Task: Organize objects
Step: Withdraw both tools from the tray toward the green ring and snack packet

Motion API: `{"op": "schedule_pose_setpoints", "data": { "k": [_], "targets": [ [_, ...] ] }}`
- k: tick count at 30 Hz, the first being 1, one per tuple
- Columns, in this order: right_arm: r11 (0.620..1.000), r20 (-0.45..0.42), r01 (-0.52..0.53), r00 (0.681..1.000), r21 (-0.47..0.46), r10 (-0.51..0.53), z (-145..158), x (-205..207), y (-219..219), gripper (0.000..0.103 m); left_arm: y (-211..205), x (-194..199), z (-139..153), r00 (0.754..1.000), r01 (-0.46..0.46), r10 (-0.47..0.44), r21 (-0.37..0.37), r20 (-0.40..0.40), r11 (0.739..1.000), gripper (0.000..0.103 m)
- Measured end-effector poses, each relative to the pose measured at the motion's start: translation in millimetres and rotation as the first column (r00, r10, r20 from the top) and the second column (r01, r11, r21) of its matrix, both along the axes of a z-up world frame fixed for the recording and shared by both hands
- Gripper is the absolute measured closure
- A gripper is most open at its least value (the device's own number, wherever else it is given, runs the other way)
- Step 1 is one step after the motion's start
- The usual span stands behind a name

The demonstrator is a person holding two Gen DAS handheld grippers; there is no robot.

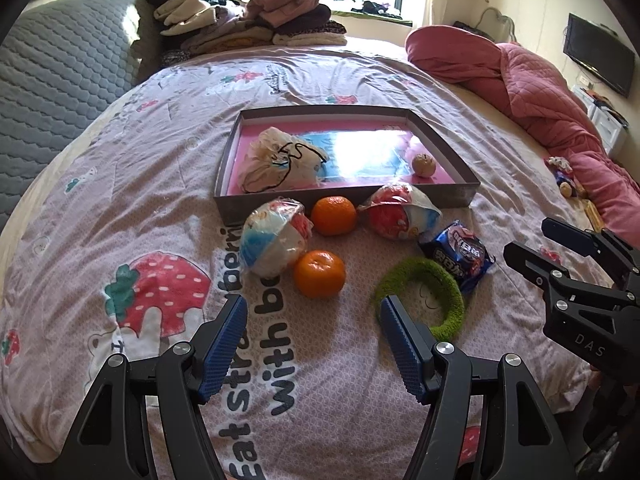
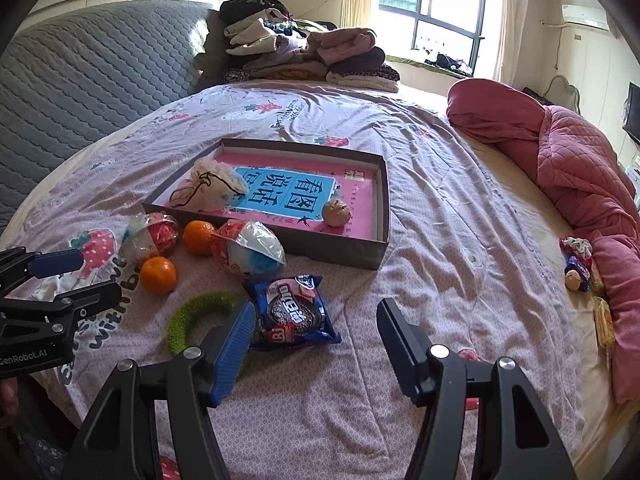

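Two tools hover over a bed, both spread wide and empty. Left tool [image 1: 312, 332] points at the nearer tangerine [image 1: 319, 273]; right tool [image 2: 316, 332] hangs just short of a blue cookie packet [image 2: 294, 308]. Loose items lie in front of a shallow box [image 2: 344, 250] already holding a drawstring pouch [image 2: 208, 188]. Risks: round fruit may roll on the soft quilt, and the crinkly packet may slip from the pads. The tools also work close together and could collide.

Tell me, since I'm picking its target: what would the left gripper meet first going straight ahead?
Probably the nearer orange, centred ahead of the open left gripper; depth is uncertain, so bedsheet might come first.
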State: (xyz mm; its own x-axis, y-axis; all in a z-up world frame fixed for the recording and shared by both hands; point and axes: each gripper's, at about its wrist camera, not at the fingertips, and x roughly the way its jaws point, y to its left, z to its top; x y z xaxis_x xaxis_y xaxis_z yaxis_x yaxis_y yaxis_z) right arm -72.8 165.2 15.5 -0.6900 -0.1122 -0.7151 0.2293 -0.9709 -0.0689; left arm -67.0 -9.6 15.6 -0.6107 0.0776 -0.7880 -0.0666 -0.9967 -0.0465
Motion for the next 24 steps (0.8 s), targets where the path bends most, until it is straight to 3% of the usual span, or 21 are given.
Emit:
{"op": "schedule_pose_setpoints", "data": {
  "k": [24],
  "targets": [
    [0.998, 0.049, -0.062, 0.997, 0.029, 0.060, -29.5, -3.4, -1.6, 0.040, 31.4, -6.1, -27.4, 0.997, 0.042, -0.042, 0.008, 0.064, 0.999, 0.032]
  ]
}}
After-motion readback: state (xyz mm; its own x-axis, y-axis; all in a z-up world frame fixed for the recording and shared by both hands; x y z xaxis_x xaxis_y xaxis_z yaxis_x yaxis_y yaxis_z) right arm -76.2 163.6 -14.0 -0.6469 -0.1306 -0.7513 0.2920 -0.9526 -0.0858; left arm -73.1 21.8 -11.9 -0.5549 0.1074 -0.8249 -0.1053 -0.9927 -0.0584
